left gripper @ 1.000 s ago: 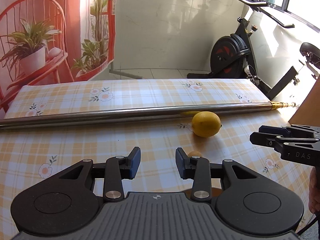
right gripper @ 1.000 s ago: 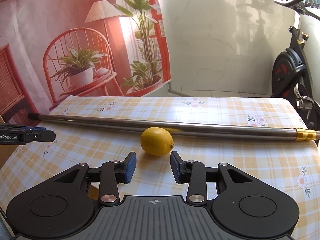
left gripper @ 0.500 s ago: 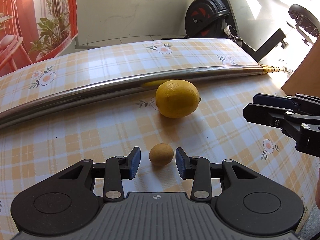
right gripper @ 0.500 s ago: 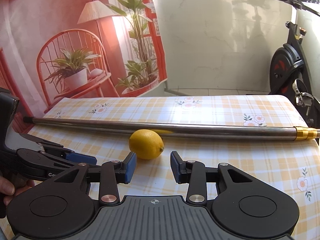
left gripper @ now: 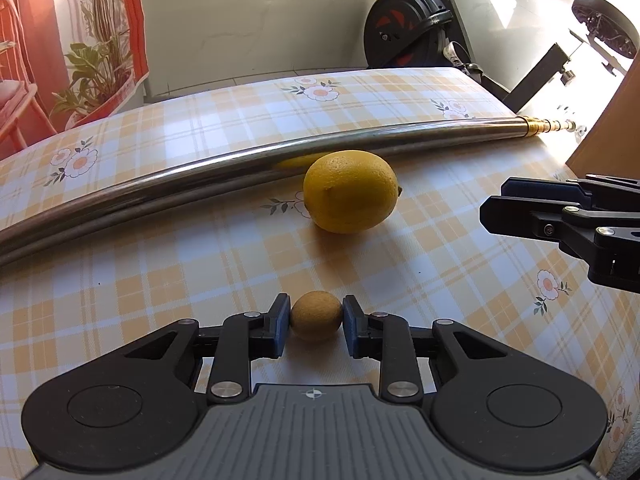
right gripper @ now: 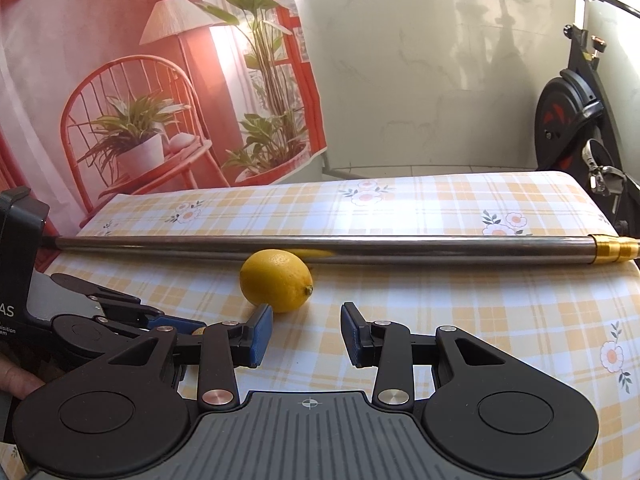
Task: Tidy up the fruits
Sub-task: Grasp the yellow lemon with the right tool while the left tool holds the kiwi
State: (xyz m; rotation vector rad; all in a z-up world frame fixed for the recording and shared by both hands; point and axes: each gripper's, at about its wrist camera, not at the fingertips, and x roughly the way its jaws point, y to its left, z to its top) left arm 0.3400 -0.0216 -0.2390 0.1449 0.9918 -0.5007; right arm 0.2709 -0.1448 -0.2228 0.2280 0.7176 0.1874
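The left gripper (left gripper: 316, 330) has just been closing, and its blue-padded fingers (left gripper: 280, 330) now press on either side of a small brown fruit (left gripper: 316, 320), low in the centre of the left wrist view. The grip sits across the fruit's widest part, which looks like the right place: on a round body, pads set off centre would squeeze it out forward or back. The fruit seems still to rest on the checked cloth of the desk (left gripper: 160, 280). It looks light, with a dull, slightly rough skin that should not slip; it may bruise if clenched harder, so a gentle hold is probably enough.

The right gripper (right gripper: 307, 336) holds nothing: its fingers (right gripper: 262, 334) stand apart over bare cloth in the lower middle of its own view, and in the left wrist view it reaches in from the right edge.

Just beyond, in the middle of both views, lies a lemon (left gripper: 350, 191). It is far larger and likely heavier, firm, with a waxy, pebbled rind. Judged against the gap of the right fingers it would need a wider opening, taken across its short axis rather than end to end.

Behind the lemon, close to it or touching, a long metal pole (left gripper: 180, 178) with a brass end runs across the desk. No bowl or basket for the fruit is in view.
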